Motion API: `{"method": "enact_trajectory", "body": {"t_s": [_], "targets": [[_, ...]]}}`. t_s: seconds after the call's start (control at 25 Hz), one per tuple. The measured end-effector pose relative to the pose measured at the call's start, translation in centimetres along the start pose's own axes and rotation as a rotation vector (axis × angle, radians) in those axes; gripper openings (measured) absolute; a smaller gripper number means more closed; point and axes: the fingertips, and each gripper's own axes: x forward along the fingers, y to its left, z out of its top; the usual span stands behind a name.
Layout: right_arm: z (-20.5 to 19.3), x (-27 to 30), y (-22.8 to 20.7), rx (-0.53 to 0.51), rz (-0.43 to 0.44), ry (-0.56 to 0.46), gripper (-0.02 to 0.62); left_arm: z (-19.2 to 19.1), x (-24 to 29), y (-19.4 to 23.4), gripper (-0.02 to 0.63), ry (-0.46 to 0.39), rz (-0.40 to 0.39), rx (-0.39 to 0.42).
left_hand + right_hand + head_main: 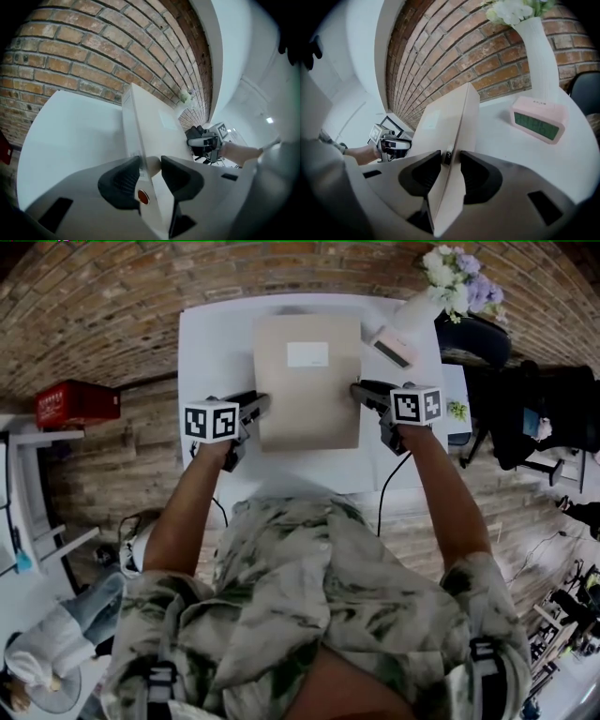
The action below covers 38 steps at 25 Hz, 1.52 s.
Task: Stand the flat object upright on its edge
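Observation:
A flat beige box (307,390) with a white label on its broad face hangs over the white table (216,343), its face toward the head camera. My left gripper (261,407) is shut on its left edge and my right gripper (359,390) on its right edge. In the left gripper view the box edge (150,126) runs away from the pads, which press on it at my left gripper (150,171). In the right gripper view the box (450,117) sits the same way in my right gripper (450,168).
A pink clock (539,123) lies on the table right of the box, with a white vase (539,51) of flowers behind it. A brick wall backs the table. A dark chair (473,338) stands at the right, a red box (75,404) at the left.

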Motion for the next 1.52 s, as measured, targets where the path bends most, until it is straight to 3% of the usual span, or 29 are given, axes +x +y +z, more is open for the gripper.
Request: {"method": "enact_trajectory", "body": {"t_s": [1.08, 1.52], "targets": [[7.3, -2.4, 2.1, -0.334, -0.115, -0.115, 0.135, 8.1, -1.3, -1.7, 0.152, -0.060, 0.096, 0.306], [10.8, -1.3, 1.5, -0.443, -0.185, -0.150, 0.130, 11.7, -0.5, -0.4, 0.147, -0.068, 0.179, 0.404]]}}
